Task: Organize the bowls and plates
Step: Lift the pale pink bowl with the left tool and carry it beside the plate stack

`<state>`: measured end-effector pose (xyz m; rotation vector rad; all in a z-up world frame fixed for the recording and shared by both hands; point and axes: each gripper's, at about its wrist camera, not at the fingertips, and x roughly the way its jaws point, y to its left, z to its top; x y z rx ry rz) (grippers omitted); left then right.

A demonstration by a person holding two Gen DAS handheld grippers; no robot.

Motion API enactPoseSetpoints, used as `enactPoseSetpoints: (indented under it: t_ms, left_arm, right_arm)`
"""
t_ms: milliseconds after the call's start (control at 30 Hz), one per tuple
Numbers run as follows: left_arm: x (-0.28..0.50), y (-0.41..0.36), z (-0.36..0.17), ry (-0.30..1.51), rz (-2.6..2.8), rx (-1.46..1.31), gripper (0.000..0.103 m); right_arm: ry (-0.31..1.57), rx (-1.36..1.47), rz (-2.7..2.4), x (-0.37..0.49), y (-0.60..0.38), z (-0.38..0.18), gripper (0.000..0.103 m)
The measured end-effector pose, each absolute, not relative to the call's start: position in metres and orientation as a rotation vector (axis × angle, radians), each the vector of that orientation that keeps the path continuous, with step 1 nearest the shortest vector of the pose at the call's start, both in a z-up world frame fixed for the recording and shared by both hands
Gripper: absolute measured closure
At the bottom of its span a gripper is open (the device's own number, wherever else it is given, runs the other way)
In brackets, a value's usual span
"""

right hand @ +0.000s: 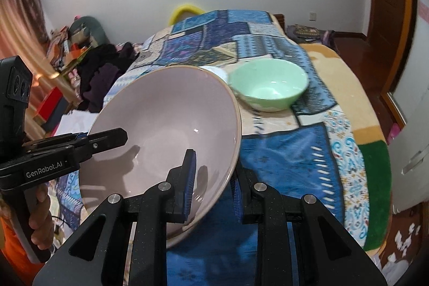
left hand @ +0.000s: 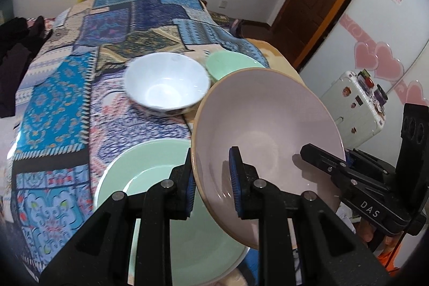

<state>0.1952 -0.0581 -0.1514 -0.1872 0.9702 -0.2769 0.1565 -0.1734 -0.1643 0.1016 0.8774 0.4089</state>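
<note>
Both jaws clamped on pink plate rim, mid-carry; next likely lowering level onto near green plate, stacking.

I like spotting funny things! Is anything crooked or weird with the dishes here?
Yes, the pink plate is tipped up steeply in the air, not flat. The left gripper and the right gripper each pinch its rim. The white bowl, green bowl and green plate sit normally. Nothing looks spilled or broken.
</note>
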Motion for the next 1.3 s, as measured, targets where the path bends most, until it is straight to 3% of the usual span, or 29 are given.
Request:
enactPoseSetpoints:
  t_ms: [567,1300]
  left_arm:
    - [0.126,0.066,-0.156,0.942,-0.122,-0.309,0.081]
    - [0.067,0.177,-0.205,1.004,0.073,-0.398,0.081]
  right_arm:
    - [0.914,-0.011,0.589,0.133,-0.065,-0.174,0.081]
    - [1.070,-0.136,0.734,0.123,0.042,-0.225,0.081]
